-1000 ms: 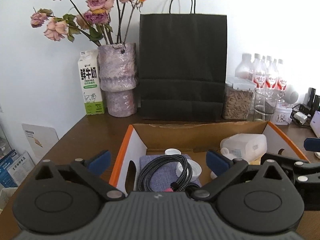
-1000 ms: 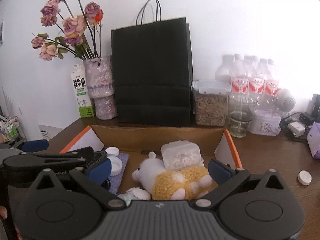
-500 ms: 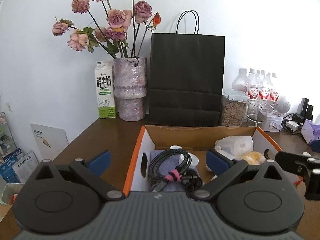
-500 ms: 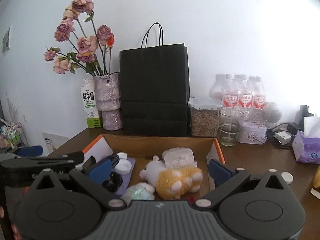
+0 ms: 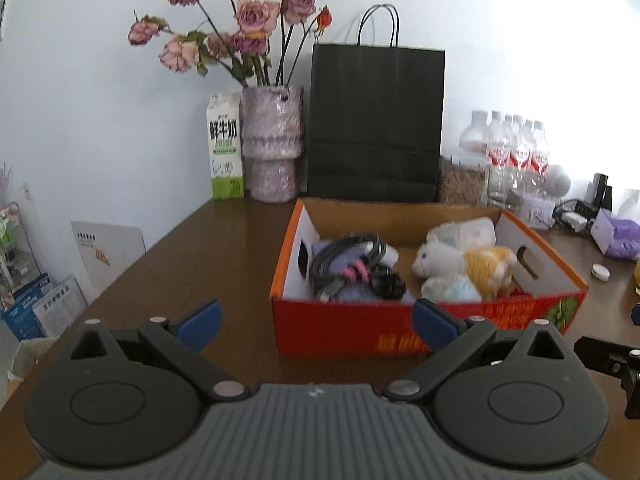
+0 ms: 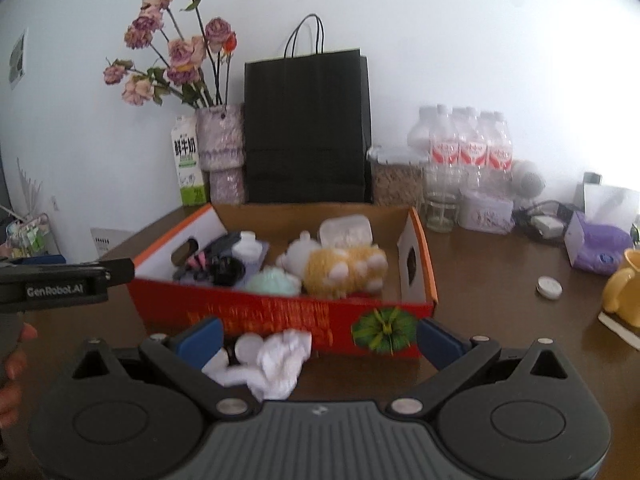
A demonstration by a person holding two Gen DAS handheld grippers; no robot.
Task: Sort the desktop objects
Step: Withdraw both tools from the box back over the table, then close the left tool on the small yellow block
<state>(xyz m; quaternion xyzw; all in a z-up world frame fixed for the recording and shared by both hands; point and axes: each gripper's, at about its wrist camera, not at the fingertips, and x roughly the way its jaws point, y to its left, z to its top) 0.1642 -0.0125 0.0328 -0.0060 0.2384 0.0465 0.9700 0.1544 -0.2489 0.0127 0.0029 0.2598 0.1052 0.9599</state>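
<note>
A red and orange cardboard box [image 5: 352, 328] [image 6: 280, 316] stands on the brown table. Inside lie a coiled black cable [image 5: 348, 264], a yellow and white plush toy [image 5: 472, 264] [image 6: 340, 268], a pale green bundle [image 6: 272, 284] and a white plastic case [image 6: 346, 230]. On the table in front of the box lies a crumpled white tissue [image 6: 276, 360] beside a white cap [image 6: 248, 346]. My left gripper [image 5: 316, 324] hovers open before the box, holding nothing. Over the tissue, my right gripper [image 6: 316, 340] is open too.
At the back stand a black paper bag [image 5: 376, 120], a flower vase [image 5: 272, 148], a milk carton [image 5: 226, 152], water bottles [image 6: 468, 148], a grain jar [image 6: 396, 180] and a glass [image 6: 440, 208]. To the right lie a white cap [image 6: 549, 287], a purple tissue pack [image 6: 600, 244] and a yellow mug [image 6: 624, 288].
Both grippers have pulled back and away from the box, so its red front wall now shows. The tissue and cap in front of the box have come into the right wrist view.
</note>
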